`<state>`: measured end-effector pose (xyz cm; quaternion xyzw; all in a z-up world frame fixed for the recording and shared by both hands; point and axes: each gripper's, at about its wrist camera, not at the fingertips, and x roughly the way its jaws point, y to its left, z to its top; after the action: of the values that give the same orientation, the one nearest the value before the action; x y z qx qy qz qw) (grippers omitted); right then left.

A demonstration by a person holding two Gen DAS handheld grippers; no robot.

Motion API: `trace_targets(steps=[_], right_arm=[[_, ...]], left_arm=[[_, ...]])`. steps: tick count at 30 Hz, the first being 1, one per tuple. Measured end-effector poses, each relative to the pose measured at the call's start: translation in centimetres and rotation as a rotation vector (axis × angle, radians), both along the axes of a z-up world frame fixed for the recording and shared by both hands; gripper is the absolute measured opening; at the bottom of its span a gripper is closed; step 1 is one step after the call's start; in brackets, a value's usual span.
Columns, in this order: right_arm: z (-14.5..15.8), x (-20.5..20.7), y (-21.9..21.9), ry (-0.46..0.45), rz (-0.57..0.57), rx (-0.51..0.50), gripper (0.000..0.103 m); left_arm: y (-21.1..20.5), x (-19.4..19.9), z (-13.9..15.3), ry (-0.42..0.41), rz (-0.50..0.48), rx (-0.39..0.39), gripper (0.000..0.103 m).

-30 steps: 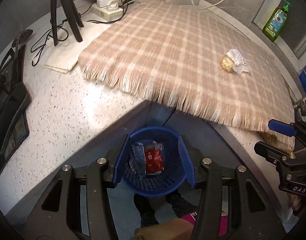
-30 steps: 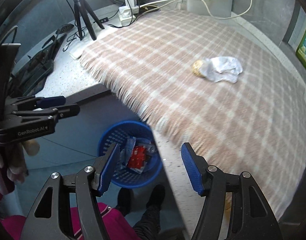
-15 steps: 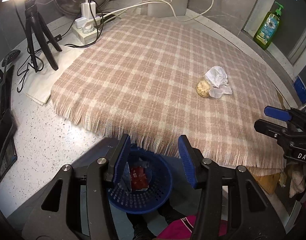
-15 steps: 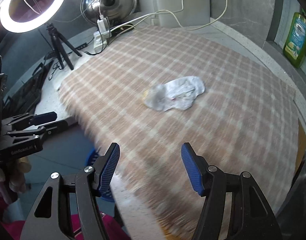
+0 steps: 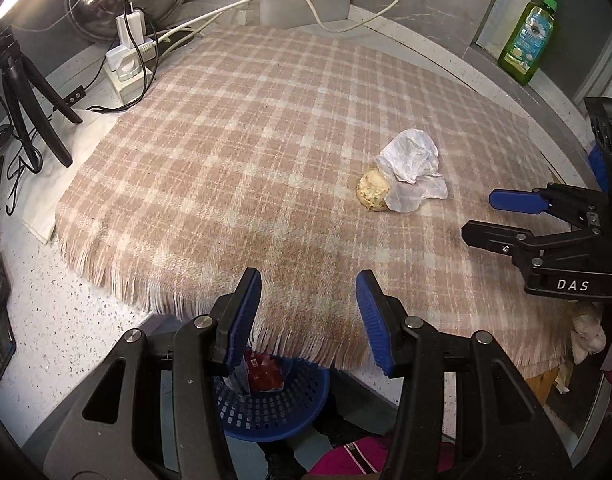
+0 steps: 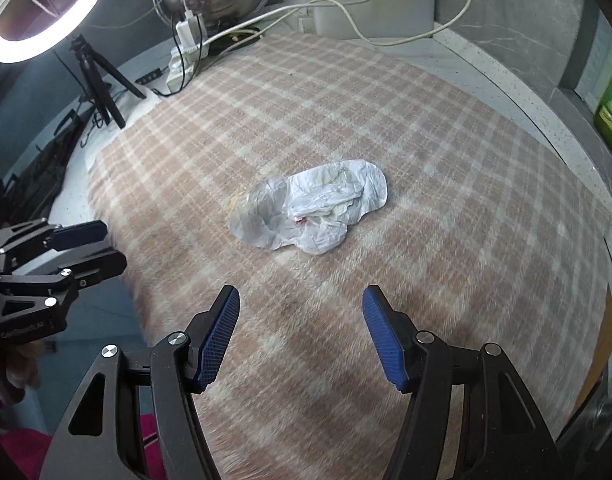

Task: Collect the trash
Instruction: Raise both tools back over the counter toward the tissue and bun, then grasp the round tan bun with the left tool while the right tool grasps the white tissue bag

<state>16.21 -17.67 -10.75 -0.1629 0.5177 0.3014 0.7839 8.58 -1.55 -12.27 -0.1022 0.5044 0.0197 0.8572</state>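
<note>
Right tool lined up on wrapper
Right tool (image 6: 300, 334) released, facing wrapper (image 6: 314, 208) for pickup; left tool (image 5: 308, 320) released above basket (image 5: 274, 408).

A ring light (image 6: 46, 8) glares at far left, the rest is dim and grey, edges bow with fisheye, and the near cloth (image 6: 346, 380) blurs.

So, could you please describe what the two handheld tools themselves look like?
Both are black frames with silver round bolts and two fingers tipped with blue ridged pads. The left tool shows pads with a fine grid texture. The right tool matches it, and seen from the side it carries white "DAS" lettering. No cables or sleeves are visible on either.
</note>
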Motion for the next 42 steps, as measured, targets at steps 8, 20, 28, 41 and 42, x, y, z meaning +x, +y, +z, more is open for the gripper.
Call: trace_targets(steps=[8,20,28,41,42], right_arm=[[-1.8,1.7,1.8,0.0,0.073,-0.04,0.063],[-3.4,4.0,3.1,-0.034,0.11,-0.084,0.063],[-4.5,7.0,2.0,-0.012,0.048,-0.066,0.063],[-4.4,10.7,2.0,0.016,-0.034,0.023,0.069],[-4.4,10.7,2.1,0.015,-0.032,0.019,0.069]], left_arm=[[-0.8,2.0,-0.8,0.035,-0.001,0.012,0.051],[-2.2,4.5,-1.7,0.051,-0.02,-0.018,0.051],[-2.3,5.7,-2.4,0.062,-0.025,-0.06,0.044],[-3.4,8.8,-2.5,0.053,-0.067,-0.065,0.042],[-3.5,8.9,-2.5,0.054,-0.069,-0.064,0.042]])
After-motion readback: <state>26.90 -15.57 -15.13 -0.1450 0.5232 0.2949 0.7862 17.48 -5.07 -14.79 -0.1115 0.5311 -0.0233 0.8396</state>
